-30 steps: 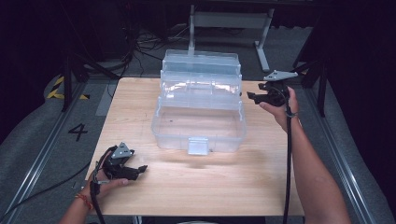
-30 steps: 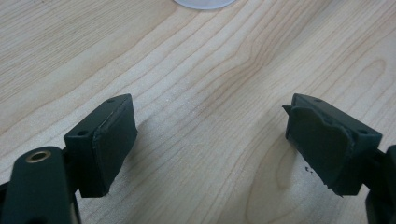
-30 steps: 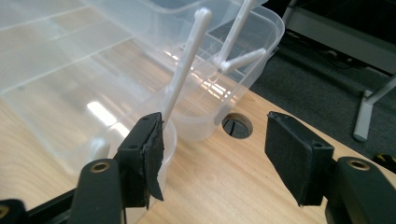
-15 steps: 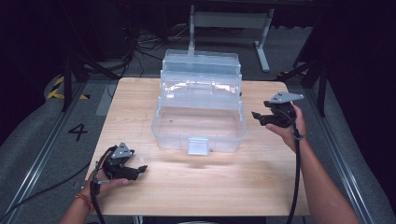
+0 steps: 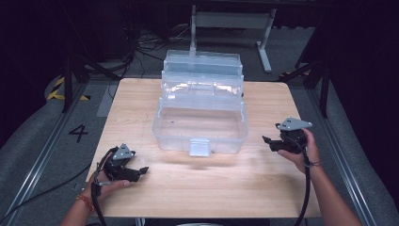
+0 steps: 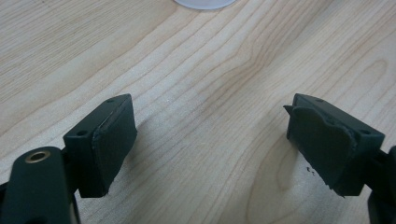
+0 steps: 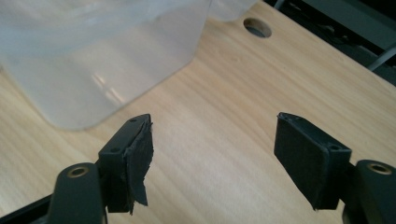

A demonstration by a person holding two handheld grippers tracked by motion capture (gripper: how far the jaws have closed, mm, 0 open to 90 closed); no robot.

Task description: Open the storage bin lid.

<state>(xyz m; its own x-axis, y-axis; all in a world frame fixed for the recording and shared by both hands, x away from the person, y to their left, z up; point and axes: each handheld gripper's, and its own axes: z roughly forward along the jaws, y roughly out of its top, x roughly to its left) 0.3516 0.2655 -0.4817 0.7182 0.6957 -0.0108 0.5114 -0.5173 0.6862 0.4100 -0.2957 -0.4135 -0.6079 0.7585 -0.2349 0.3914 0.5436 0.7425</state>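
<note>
A clear plastic tiered box stands open in the middle of the wooden table, its trays stepped back and a latch at its front. My left gripper rests low at the front left of the table, open, with bare wood between its jaws. My right gripper hovers to the right of the box, pointing at its right end; its jaws have just been opening and nothing lies between them. The box's clear corner shows ahead of it on the left.
A round hole pierces the table near its edge. A metal stand and cables lie on the dark floor behind the table. A floor mark "4" sits at the left beside a rail.
My right gripper has come down and toward the person along the box's right side, from near the upper trays to beside the base. The left gripper has stayed put.
</note>
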